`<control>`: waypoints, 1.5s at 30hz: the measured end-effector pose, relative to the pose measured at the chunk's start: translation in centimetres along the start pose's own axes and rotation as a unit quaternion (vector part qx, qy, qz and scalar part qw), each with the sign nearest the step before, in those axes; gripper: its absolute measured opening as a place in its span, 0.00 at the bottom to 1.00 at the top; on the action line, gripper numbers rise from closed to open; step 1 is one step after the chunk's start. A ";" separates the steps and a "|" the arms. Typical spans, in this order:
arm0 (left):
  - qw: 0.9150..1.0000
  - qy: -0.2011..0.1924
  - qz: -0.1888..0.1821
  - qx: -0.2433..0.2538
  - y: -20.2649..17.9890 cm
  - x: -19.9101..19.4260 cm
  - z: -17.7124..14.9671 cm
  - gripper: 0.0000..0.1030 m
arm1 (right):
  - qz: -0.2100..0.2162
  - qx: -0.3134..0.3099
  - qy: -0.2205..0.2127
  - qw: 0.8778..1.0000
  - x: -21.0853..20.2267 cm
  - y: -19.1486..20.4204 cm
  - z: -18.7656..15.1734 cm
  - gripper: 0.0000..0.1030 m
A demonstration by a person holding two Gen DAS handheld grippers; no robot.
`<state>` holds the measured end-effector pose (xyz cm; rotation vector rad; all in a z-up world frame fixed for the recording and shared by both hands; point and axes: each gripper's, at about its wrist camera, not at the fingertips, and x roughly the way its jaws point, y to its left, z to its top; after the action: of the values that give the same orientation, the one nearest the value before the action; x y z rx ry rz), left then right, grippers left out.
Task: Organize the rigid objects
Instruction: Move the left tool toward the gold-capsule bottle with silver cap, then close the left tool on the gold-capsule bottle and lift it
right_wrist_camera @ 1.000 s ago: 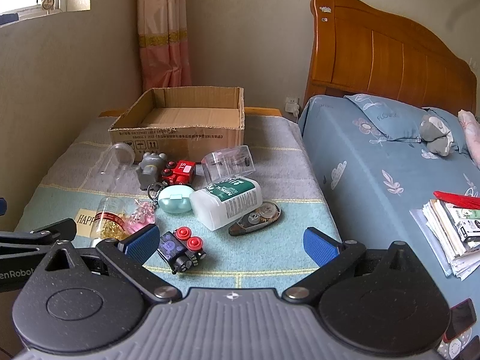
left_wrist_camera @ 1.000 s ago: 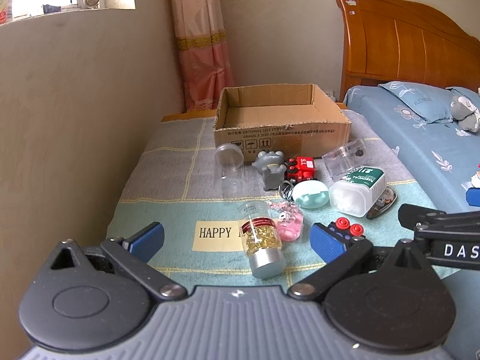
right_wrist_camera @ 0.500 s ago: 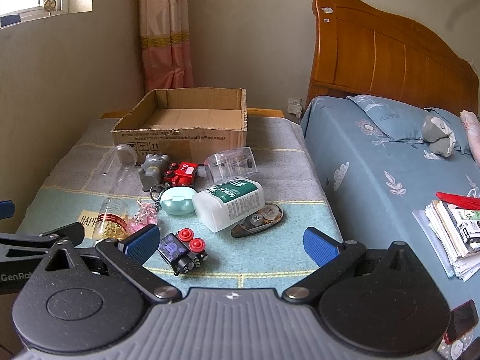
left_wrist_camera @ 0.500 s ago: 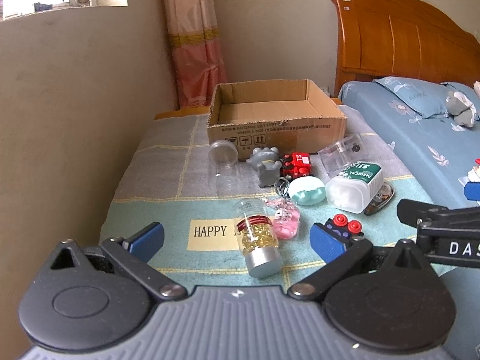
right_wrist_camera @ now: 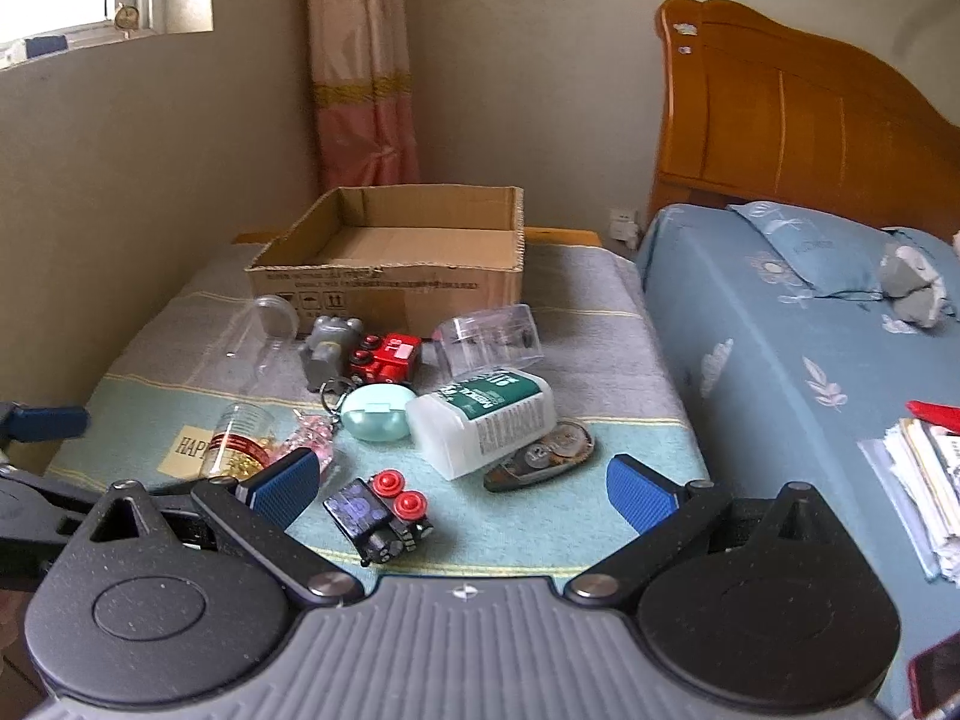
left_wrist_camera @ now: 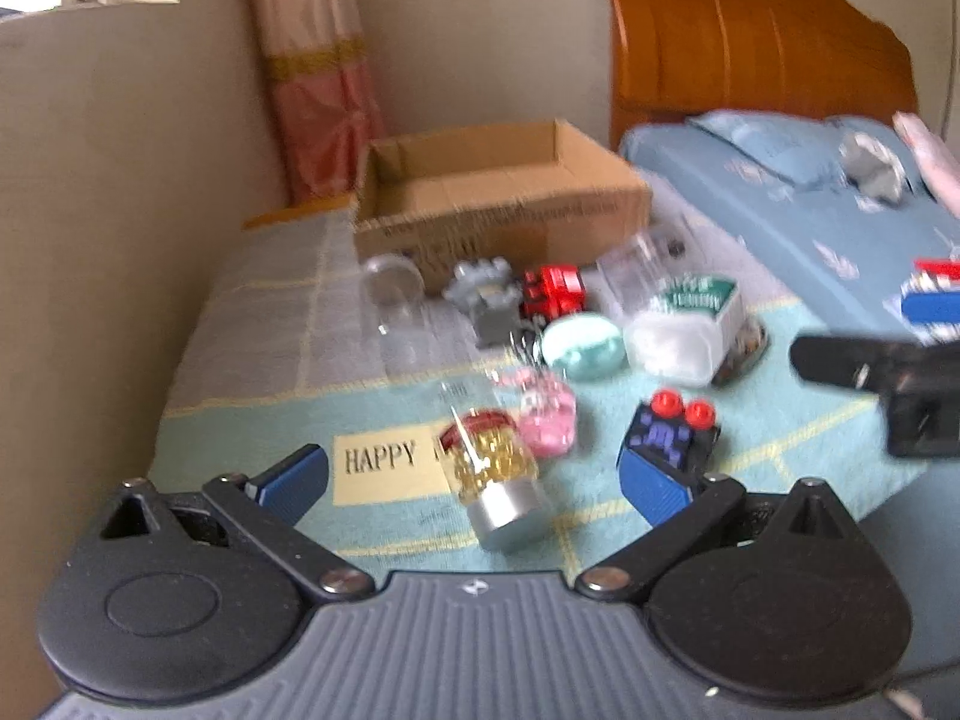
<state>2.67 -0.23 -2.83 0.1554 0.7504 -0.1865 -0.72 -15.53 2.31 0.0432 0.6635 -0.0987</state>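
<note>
Both grippers hover low over the near edge of the cloth-covered desk (right_wrist_camera: 612,300), each with its jaws spread wide and nothing between them. The left gripper (left_wrist_camera: 474,480) frames a clear bottle (left_wrist_camera: 489,468) with a silver cap, lying on its side and partly filled with golden capsules. The right gripper (right_wrist_camera: 462,486) frames a small black toy block with two red knobs (right_wrist_camera: 381,513), which rests on the teal cloth just beyond the left blue pad.

Just past the bottle lies a pink trinket (right_wrist_camera: 312,435), and beside it a pale green oval case (right_wrist_camera: 375,417) with a key ring. To its right a white translucent container with a green label (right_wrist_camera: 486,420) lies on its side; its contents cannot be made out. A flat oval tape dispenser (right_wrist_camera: 540,456) touches its near right edge.

Farther back, a clear plastic box (right_wrist_camera: 489,339) lies tipped over, with small dark bits inside, too small to tell. Left of it stand a red toy truck (right_wrist_camera: 384,357) and a grey figurine (right_wrist_camera: 327,348), and left again an empty-looking clear jar (right_wrist_camera: 264,336) on its side.

Behind them all, the open cardboard box (right_wrist_camera: 390,294) sits with nothing visible on its floor. To the right runs a bed (right_wrist_camera: 780,372) with blue bedding and a wooden headboard (right_wrist_camera: 798,120); a pink curtain (right_wrist_camera: 366,84) hangs in the far corner
</note>
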 end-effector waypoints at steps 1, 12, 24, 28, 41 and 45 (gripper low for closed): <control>1.000 0.003 -0.002 0.001 0.1 0.4 -0.2 0.99 | 0.001 -0.002 -0.002 1.000 0.2 -0.1 -0.1 1.00; 0.999 0.027 -0.028 0.037 0.7 3.6 -1.3 0.99 | 0.017 -0.015 0.033 0.999 3.9 -1.3 -2.0 1.00; 0.990 0.061 -0.050 0.120 1.0 6.1 -2.6 0.99 | 0.040 -0.034 0.094 0.994 8.9 0.1 -3.9 1.00; 0.985 0.062 -0.051 0.150 1.4 6.3 -2.7 0.99 | 0.034 -0.043 0.104 0.993 10.5 0.6 -4.1 1.00; 0.966 0.041 -0.069 0.248 1.4 8.1 -0.8 0.99 | 0.015 -0.042 0.096 0.994 11.6 -1.6 -4.8 1.00; 0.961 0.026 -0.082 0.264 0.9 9.0 -0.1 0.99 | 0.020 -0.045 0.082 0.995 11.5 -1.8 -5.2 1.00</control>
<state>9.25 -0.34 -9.01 0.6075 0.7521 -0.5429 4.96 -17.85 -8.87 -0.0231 0.8300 -0.0270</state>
